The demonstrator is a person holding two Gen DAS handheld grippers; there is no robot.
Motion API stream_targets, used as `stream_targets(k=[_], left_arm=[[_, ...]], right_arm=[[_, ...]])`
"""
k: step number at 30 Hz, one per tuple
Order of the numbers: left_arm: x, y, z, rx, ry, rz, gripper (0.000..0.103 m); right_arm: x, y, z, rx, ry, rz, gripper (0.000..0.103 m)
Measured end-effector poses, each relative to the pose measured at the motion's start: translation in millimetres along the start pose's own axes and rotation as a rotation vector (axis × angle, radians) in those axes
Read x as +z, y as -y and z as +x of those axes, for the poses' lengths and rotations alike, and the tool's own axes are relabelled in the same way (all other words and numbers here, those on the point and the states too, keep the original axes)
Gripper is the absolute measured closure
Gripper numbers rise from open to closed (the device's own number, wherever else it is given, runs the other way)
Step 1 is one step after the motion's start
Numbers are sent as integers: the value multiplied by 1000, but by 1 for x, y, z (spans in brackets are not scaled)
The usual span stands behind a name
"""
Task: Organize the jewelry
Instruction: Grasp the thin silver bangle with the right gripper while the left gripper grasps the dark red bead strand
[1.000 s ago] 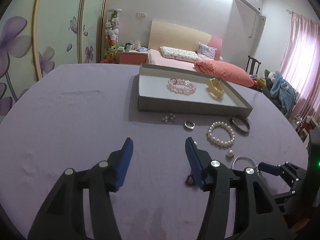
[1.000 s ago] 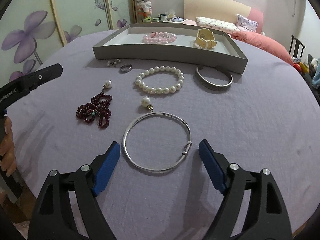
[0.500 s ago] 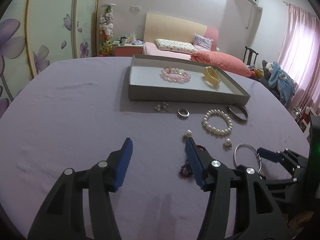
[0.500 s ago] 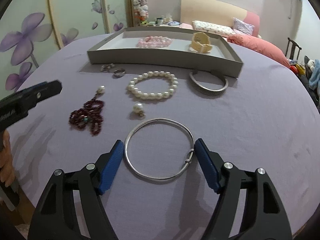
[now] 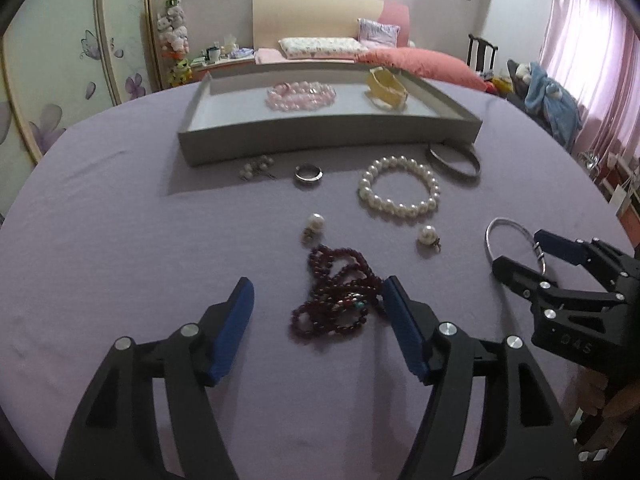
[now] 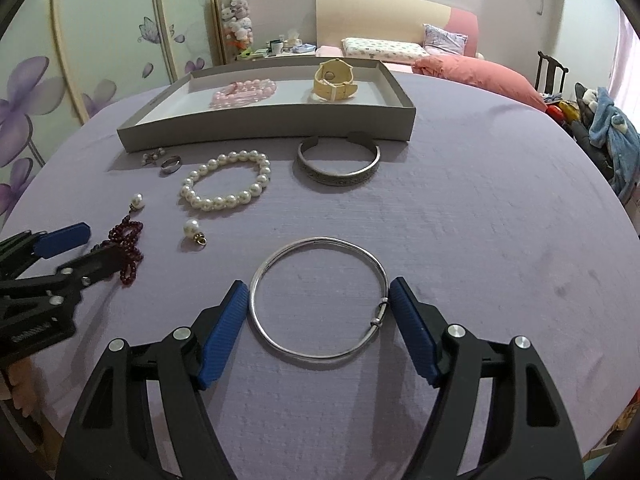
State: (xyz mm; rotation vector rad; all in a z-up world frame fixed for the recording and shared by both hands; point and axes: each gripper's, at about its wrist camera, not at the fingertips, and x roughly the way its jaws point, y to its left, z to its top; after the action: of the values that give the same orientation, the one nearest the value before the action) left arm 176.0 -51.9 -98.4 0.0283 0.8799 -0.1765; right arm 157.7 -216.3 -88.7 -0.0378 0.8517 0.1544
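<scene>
A purple tablecloth (image 6: 480, 208) covers the table, and the grey tray (image 6: 264, 132) is the landmark here. Inside the tray lie a pink bead bracelet (image 6: 244, 94) toward its left and a cream watch (image 6: 334, 80) toward its right.

The left gripper (image 5: 316, 300) sits well in front of the tray with its jaws spread wide, the dark red bead strand (image 5: 340, 300) heaped between them, touching or just beside the right blue pad. The right gripper (image 6: 318, 300) is also well in front of the tray, jaws apart, straddling the thin silver bangle (image 6: 320, 300) that lies flat on the cloth; the pads stand just beside its rim on either side, and contact cannot be confirmed.

Just in front of the tray's right end rests an engraved silver cuff (image 6: 338, 164). Near the tray's front wall lies a pearl bracelet (image 6: 228, 180). Close to the tray's left front corner sit a silver ring (image 6: 171, 164) and a small pearl cluster (image 6: 152, 157). Farther from the tray, two loose pearl pendants (image 6: 192, 229) lie apart from each other.
</scene>
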Motion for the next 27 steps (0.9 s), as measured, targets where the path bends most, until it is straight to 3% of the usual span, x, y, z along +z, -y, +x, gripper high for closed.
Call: stream_targets(k=[12, 16, 20, 27], left_arm=[[2, 9, 6, 11, 7, -8, 39], [2, 11, 5, 8, 12, -8, 52], [2, 17, 3, -5, 19, 11, 83], [-1, 10, -1, -37, 30, -6, 91]], right_arm=[[1, 0, 1, -6, 2, 0, 31], [2, 0, 2, -6, 3, 0, 31], [1, 0, 2, -6, 3, 0, 30], [2, 0, 2, -7, 3, 1, 30]])
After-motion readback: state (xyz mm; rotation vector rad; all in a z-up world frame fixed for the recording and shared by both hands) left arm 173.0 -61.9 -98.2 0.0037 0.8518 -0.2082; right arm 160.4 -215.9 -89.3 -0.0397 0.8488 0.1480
